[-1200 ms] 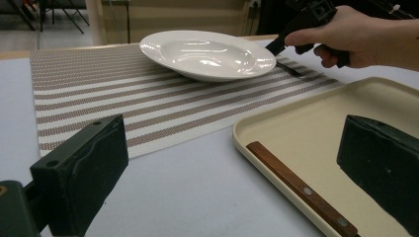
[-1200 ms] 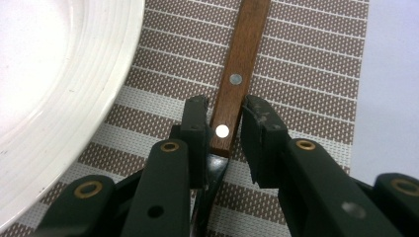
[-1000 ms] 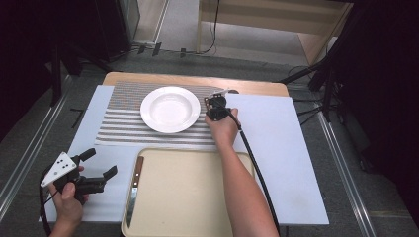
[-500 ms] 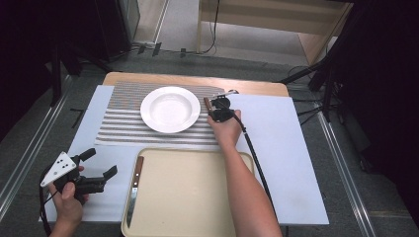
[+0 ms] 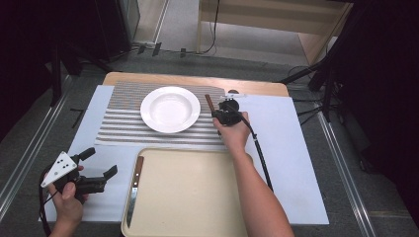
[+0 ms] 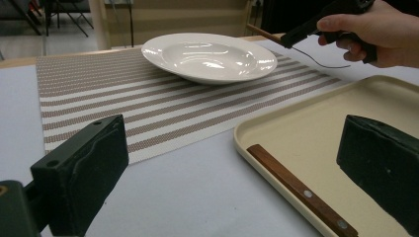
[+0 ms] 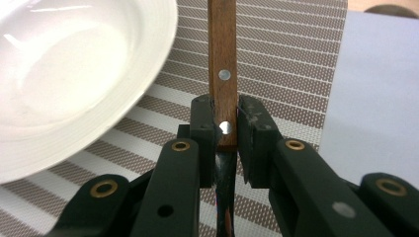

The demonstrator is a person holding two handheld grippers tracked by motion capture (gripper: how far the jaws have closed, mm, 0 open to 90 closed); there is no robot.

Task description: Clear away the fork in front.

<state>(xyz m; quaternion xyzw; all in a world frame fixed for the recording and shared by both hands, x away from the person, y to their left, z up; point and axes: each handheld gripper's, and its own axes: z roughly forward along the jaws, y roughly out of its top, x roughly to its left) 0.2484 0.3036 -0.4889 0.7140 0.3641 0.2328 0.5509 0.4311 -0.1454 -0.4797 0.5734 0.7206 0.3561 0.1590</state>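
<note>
1. Here, the left gripper [image 5: 96,170] is waiting wide open and empty beside the tray [image 5: 197,207], where one knife [image 5: 133,190] is lying.
2. The right gripper [image 7: 226,131] is clamping a second knife [image 7: 222,59] by its wooden handle, right of the plate [image 5: 170,108].
3. Next, probably: lowering it onto the mat [image 5: 123,123].

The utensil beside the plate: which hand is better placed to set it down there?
Right. Its hand-held gripper is shut on the utensil, right beside the plate.

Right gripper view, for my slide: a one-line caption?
Right gripper clamps a wooden-handled utensil beside the white plate on the striped placemat.
</note>
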